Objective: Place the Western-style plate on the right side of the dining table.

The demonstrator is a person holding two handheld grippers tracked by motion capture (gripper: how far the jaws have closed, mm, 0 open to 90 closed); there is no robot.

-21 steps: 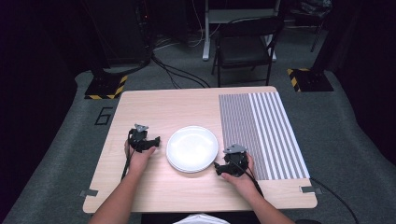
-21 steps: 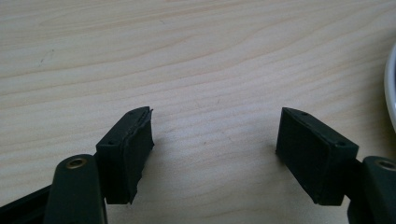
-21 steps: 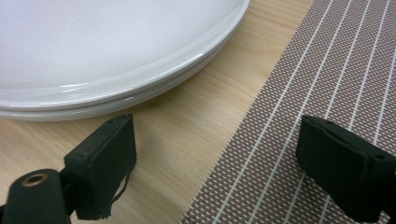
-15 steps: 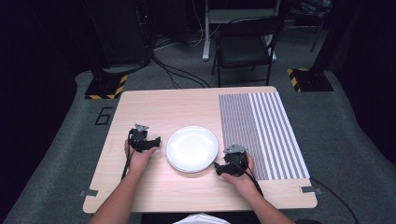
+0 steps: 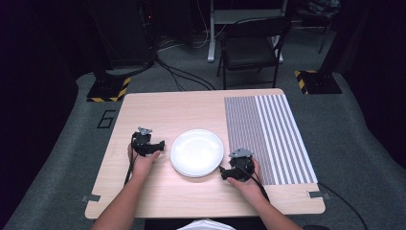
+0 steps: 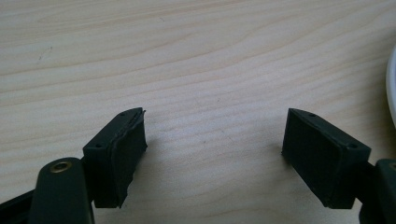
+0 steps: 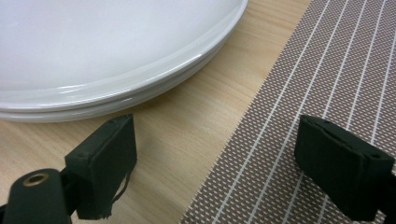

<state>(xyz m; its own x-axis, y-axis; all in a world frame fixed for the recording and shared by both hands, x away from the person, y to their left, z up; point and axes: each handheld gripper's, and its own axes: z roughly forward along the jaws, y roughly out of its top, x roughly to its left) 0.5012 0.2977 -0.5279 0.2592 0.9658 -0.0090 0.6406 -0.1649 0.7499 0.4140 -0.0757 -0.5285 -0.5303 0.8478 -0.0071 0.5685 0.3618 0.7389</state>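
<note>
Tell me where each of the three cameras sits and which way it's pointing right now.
High view: above the person's side, looking forward and down on the table; forearms, left gripper, right gripper.
Left gripper view: on the left gripper, facing bare wood, open jaws.
Right gripper view: on the right gripper, facing stacked plates and striped mat, open jaws.
Shared: the plates' rim shows in all three.
</note>
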